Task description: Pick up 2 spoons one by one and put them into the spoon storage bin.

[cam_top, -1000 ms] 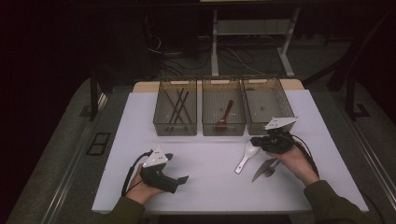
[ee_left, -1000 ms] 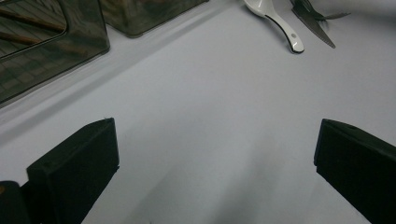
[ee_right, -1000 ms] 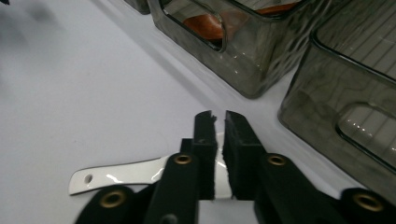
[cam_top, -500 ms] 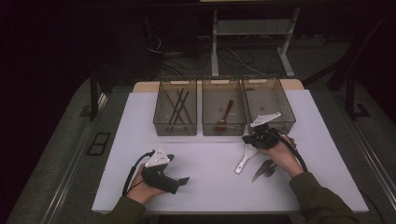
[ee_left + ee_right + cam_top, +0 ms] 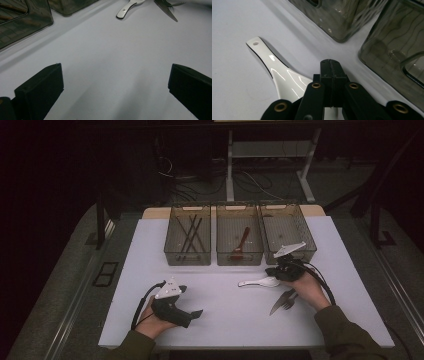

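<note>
Three clear bins stand in a row at the far side of the white surface, and five pieces of tableware are in sight, sorting partly done. Left gripper: resting low on the near left of the surface in the person's hand, jaws spread wide over bare surface, holding nothing. Left bin: several dark sticks, apparently chopsticks, already inside. Middle bin: one red utensil, spoon or fork, too small to tell which, already inside. White spoon: lying flat on the surface in front of the middle and right bins, handle pointing left, bowl end under the right gripper. Right gripper: low on the surface just in front of the bins, jaws pressed together at the bowl end of the spoon; nothing shows between the tips, and whether the spoon's rim is pinched lower down cannot be told. Right bin: appears empty. Knife and fork: lying together on the surface near the person's right hand, not yet sorted. Remaining, by judgement: spoon, knife and fork still to go into bins.
</note>
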Available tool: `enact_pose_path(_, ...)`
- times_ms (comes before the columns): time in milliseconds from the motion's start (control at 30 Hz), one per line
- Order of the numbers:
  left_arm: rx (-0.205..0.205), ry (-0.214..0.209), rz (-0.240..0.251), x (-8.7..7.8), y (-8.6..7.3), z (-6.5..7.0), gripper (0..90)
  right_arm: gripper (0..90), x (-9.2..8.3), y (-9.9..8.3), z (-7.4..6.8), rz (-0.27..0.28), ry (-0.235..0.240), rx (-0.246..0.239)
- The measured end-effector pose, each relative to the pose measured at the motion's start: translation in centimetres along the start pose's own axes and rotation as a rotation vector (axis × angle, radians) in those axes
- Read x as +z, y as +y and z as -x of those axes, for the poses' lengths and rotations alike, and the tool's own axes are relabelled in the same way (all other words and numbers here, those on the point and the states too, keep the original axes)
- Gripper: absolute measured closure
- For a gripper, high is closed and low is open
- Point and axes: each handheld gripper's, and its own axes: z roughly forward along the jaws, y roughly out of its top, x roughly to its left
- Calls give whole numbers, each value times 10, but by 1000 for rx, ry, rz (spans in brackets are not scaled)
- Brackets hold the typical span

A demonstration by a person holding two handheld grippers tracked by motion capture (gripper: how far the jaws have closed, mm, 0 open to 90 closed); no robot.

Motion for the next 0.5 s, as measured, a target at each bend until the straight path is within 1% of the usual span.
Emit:
enact_pose_path(33, 0, 0, 0, 0, 0, 0, 0, 891, -1, 0, 0, 5, 7, 3)
enact_pose_path(67, -1, -1, 1, 0, 0, 0, 0, 869, -2, 0, 1, 11, 10, 6)
enact_pose_path(100, 0, -1, 1, 0, 0, 0, 0, 841, -3, 0, 1, 14, 12, 10)
enact_pose_path(267, -1, -4, 1, 0, 0, 0, 0, 657, -12, -3, 5, 40, 61, 53)
enact_pose_path(300, -1, -6, 0, 0, 0, 0, 0, 624, -14, -4, 7, 45, 69, 55)
enact_pose_path(333, 3, -10, -1, 0, 0, 0, 0, 600, -16, -5, 7, 49, 72, 65)
enact_pose_path(500, 1, -11, 0, 0, 0, 0, 0, 483, -24, -13, 10, 46, 93, 74)
